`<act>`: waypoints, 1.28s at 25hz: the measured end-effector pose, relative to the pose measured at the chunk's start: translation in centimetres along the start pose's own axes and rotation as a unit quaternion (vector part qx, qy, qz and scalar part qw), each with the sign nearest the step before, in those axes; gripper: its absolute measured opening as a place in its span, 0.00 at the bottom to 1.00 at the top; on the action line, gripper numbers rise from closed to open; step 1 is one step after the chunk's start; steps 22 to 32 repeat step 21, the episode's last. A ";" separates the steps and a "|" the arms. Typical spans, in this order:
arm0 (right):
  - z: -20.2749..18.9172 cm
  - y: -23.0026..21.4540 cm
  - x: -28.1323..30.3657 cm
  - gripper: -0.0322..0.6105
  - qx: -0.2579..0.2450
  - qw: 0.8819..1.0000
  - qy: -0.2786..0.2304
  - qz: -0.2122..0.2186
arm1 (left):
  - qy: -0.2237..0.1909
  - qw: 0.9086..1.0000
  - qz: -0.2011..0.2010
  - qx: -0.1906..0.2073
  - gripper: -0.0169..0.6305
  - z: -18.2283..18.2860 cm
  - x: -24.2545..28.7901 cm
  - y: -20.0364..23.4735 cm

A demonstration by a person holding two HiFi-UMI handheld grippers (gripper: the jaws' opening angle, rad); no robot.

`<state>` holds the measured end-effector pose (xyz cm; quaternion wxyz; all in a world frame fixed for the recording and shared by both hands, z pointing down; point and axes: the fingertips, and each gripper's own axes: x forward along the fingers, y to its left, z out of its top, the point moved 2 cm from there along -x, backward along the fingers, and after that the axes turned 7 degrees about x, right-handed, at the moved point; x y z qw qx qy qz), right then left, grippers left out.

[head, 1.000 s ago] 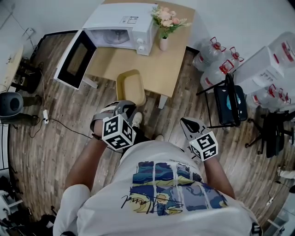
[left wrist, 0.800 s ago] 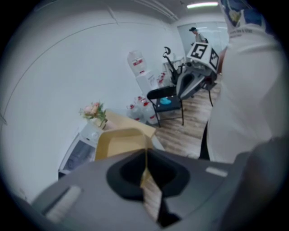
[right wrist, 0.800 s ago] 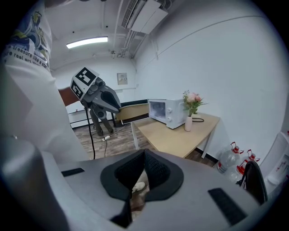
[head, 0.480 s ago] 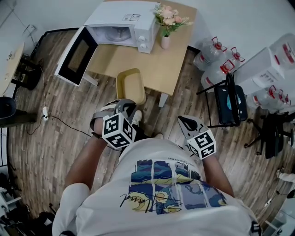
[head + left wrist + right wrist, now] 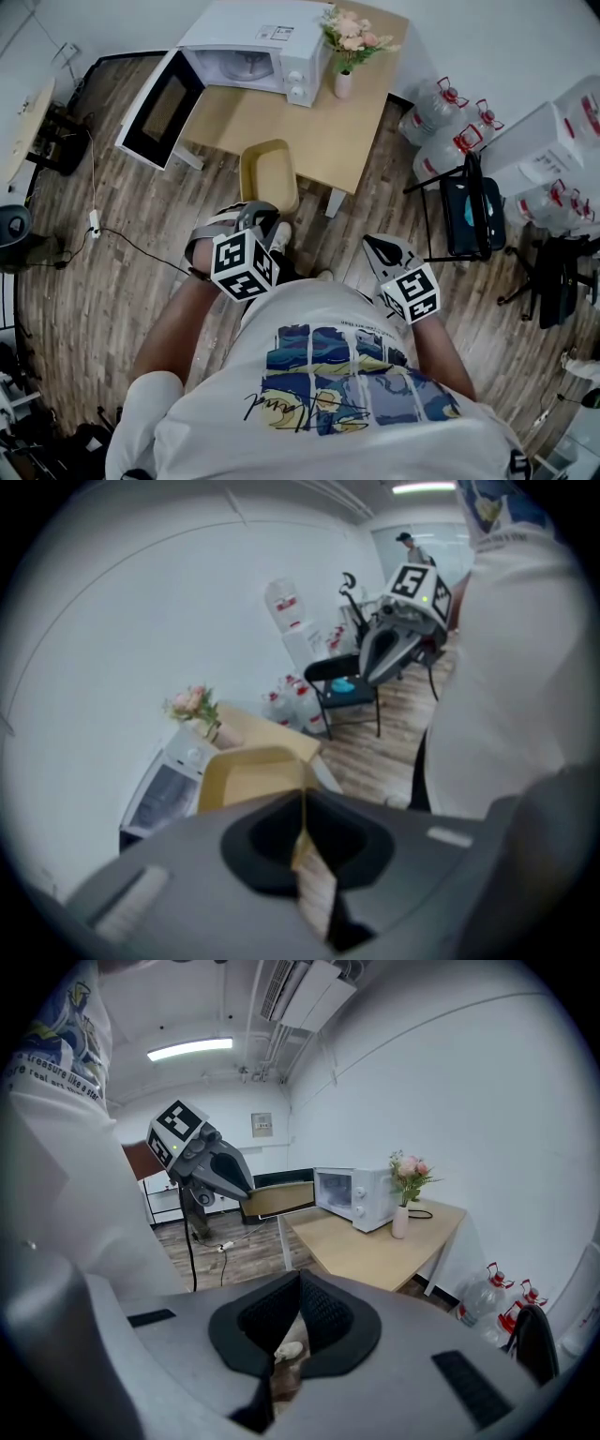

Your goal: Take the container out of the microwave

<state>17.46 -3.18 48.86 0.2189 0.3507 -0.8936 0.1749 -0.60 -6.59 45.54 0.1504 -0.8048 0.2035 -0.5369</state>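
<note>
At the tabletop (image 5: 347,131) edge, the left tool (image 5: 261,214) pinches the container (image 5: 269,173), lengthwise toward the microwave (image 5: 253,52) (door open). The right tool (image 5: 377,247) is closed, empty.

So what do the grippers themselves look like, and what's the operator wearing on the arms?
The left gripper and right gripper are both grey wedge-shaped shells that taper to a point. Each carries a white cube with black square markers. The pads are black and textured. No cables are visible on either. The person wears a white short-sleeved T-shirt with a blue and yellow print.
</note>
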 end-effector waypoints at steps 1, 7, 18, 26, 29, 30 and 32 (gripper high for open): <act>0.0 0.0 0.0 0.06 0.000 1.000 0.000 0.001 | 0.001 1.000 0.000 0.000 0.05 0.0 0.0 0.0; -0.7 -0.2 0.0 0.06 0.002 1.000 0.007 0.003 | 0.003 1.000 -0.003 -0.002 0.05 0.0 0.4 -0.1; -1.4 -0.8 -0.2 0.06 0.004 1.000 0.013 0.002 | 0.004 1.000 -0.011 0.006 0.05 0.7 1.6 -0.1; -1.3 -1.0 -0.1 0.06 0.004 1.000 0.013 0.001 | 0.005 1.000 -0.011 0.008 0.05 0.8 1.8 0.1; -1.3 -1.0 -0.1 0.06 0.004 1.000 0.013 0.001 | 0.005 1.000 -0.011 0.008 0.05 0.8 1.8 0.1; -1.3 -1.0 -0.1 0.06 0.004 1.000 0.013 0.001 | 0.005 1.000 -0.011 0.008 0.05 0.8 1.8 0.1; -1.3 -1.0 -0.1 0.06 0.004 1.000 0.013 0.001 | 0.005 1.000 -0.011 0.008 0.05 0.8 1.8 0.1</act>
